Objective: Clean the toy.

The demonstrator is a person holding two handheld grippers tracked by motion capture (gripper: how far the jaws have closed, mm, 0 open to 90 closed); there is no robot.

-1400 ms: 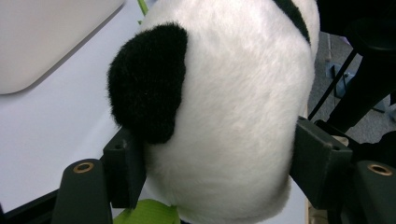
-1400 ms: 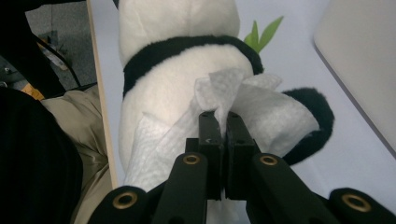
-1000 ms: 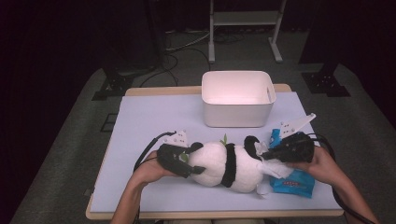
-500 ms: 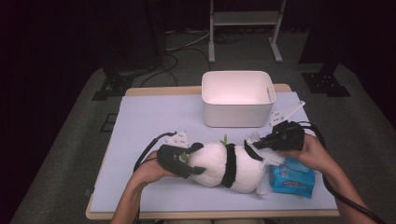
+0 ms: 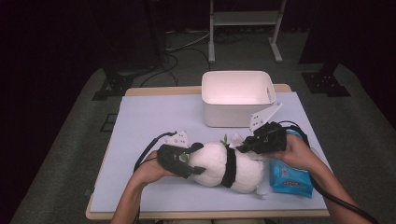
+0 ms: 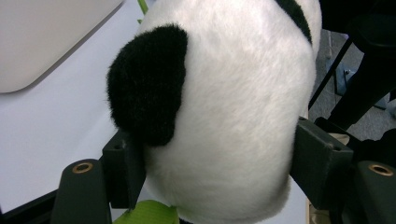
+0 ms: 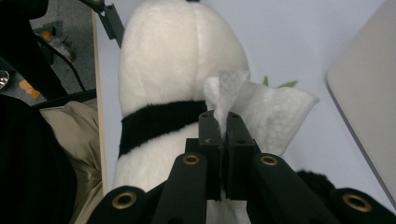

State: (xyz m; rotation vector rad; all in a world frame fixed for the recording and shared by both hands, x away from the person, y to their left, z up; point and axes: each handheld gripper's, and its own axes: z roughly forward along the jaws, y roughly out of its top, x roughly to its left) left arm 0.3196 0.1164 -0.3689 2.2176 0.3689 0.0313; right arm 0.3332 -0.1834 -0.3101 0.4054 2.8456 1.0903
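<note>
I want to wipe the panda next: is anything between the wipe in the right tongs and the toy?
Nothing visible: the white wet wipe pinched in the right tongs hangs directly over the black-and-white plush panda.

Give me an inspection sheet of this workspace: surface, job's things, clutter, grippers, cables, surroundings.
Surface: pale mat on a wood-edged table, flat.
Job's things: plush panda lying on its side near the front edge; white wipe over its back; blue wipe pack beside it, under the right hand.
Clutter: white bin at the back of the mat; nothing seen inside it.
Grippers: left gripper clamps the panda's head between its fingers; right gripper is shut on the wipe, pinching a fold.
Cables: one black cable loops from the left gripper; another trails from the right.
Surroundings: dark room, grey floor, metal stand behind the table.
</note>
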